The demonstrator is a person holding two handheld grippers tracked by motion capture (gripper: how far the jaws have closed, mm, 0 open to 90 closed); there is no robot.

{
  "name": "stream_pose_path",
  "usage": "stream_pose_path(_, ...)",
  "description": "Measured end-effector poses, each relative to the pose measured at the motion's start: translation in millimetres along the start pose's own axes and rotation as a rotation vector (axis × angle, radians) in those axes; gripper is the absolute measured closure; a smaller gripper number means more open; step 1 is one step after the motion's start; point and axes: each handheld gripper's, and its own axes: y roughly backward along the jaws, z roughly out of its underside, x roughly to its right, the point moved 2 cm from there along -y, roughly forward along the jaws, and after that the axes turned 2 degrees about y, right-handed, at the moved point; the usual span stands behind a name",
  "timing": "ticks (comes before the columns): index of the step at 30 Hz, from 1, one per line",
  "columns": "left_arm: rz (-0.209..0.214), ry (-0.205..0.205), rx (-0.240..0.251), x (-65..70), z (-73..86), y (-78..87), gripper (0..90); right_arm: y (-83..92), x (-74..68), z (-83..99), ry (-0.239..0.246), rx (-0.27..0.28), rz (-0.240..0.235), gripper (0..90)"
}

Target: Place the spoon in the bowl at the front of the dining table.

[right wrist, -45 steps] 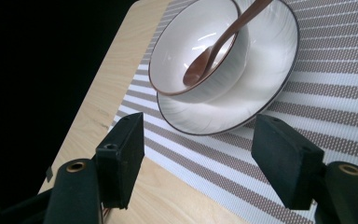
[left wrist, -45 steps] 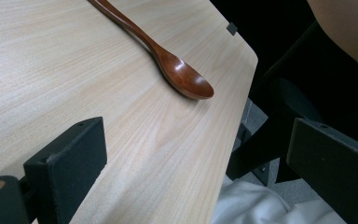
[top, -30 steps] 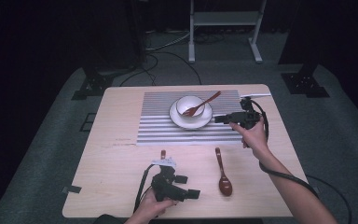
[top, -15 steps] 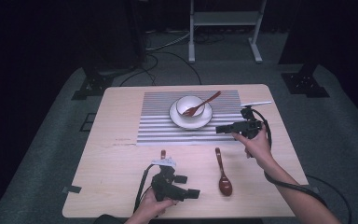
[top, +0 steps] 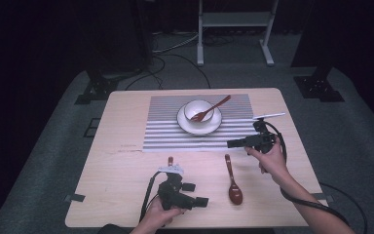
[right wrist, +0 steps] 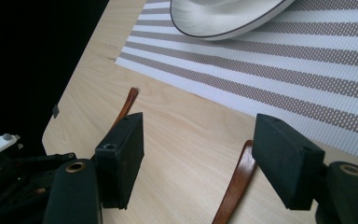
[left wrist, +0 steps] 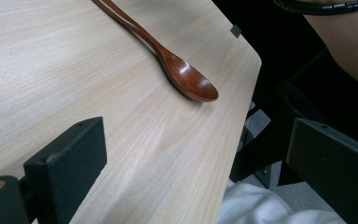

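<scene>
Wooden table (top: 126, 122): one bowl (top: 199, 117), two spoons, two tongs, both spread empty.

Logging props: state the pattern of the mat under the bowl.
The mat has grey and white stripes, clearest in the right gripper view.

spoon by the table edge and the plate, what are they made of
Spoon: looks like wood with a glossy reddish-brown lacquer; faint grain and bright highlights in the scoop. Plate: probably glazed ceramic; smooth white sheen with a thin dark rim line.
</scene>
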Motion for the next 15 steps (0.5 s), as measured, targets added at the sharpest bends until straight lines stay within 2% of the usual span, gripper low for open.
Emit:
stream_pose_path(5, -0.002, 0.005, 0.004, -0.2, 0.0, 1.0, 3.6, 1.7, -0.9, 9.1, -0.004, 0.0, -0.022, 32.9)
stream_pose_path(15, -0.006, 0.004, 0.005, -0.3, -0.1, 2.2, 3.6, 2.5, -2.4, 22.7, 0.005, 0.0, -0.026, 32.9)
